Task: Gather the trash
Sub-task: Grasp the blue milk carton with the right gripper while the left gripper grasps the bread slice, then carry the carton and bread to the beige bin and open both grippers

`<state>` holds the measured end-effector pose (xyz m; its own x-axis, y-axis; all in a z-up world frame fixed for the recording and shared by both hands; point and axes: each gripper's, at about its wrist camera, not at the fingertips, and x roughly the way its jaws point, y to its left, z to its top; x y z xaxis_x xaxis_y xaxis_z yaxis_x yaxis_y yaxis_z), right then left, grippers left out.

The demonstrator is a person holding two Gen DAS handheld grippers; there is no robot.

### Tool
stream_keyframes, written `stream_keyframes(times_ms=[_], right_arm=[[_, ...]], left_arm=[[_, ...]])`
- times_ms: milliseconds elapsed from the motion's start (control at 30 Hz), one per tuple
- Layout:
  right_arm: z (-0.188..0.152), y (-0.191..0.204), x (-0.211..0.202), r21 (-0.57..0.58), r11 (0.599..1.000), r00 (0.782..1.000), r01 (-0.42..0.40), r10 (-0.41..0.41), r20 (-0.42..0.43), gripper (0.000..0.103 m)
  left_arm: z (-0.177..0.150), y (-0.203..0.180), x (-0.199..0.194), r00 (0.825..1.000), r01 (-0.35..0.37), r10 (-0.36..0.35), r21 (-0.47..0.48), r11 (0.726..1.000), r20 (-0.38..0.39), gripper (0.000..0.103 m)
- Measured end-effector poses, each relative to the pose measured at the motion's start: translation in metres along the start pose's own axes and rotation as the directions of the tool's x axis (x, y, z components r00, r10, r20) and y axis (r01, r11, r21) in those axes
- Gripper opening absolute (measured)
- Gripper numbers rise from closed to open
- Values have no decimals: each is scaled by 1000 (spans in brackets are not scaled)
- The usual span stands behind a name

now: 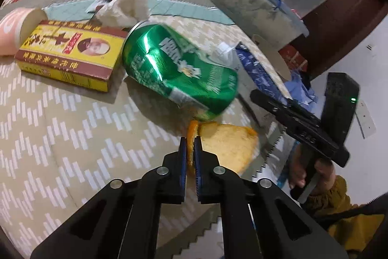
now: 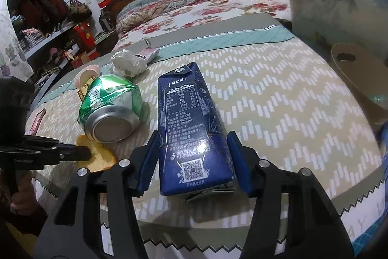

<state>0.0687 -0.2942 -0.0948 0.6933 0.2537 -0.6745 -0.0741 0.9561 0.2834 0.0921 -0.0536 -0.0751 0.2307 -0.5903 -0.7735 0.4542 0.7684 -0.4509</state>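
Right, quick status.
step: mid-pickup, both tools on trash, nothing binned yet by the look of it.
L tool [image 1: 190, 141]: closed on the orange peel [image 1: 228, 149], pads pinch its upturned edge; bottom centre of the left wrist view.
R tool [image 2: 192, 157]: jaws straddle the blue carton [image 2: 191, 128], bottom centre of the right wrist view. Left pad touches or nearly touches its side, right pad looks just off it; can't tell if it's a real grip. I'd call it not clamped.
peel: pale pith side up, orange rim, curled, lying flat on the counter [image 1: 72, 137] near its front edge, touching or just under the green can [image 1: 179, 72].
carton: dark blue w/ white print, QR code at the near end, lying on its side, squashed, bottom flap crumpled.
can: green, dented, on its side mid-frame, base toward the right cam.
other trash: yellow box [image 1: 70, 55] and pink paper cup [image 1: 17, 30] at left of the left view, crumpled tissue [image 1: 126, 9] behind the can.
bin: tan container [image 2: 359, 79] at right edge of the right view, prob the drop spot, not sure.
next: lift peel clear w/o dragging the can; squeeze the carton fully, it's soft so it'll give; then carry both right.
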Motion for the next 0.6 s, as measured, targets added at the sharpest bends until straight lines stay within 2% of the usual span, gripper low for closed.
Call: stream_keyframes(times_ms=[300,600], right_arm=[[0,-13,-17,79,996,997,-32,27,66,54],[2,-42,-50,139,990,985,14,-37,168,52]], left_arm=[[-1,-27,-31,994,102,-105,73,992,43,5],[43,-74,-17,993,86,-97,141,986,72,5]])
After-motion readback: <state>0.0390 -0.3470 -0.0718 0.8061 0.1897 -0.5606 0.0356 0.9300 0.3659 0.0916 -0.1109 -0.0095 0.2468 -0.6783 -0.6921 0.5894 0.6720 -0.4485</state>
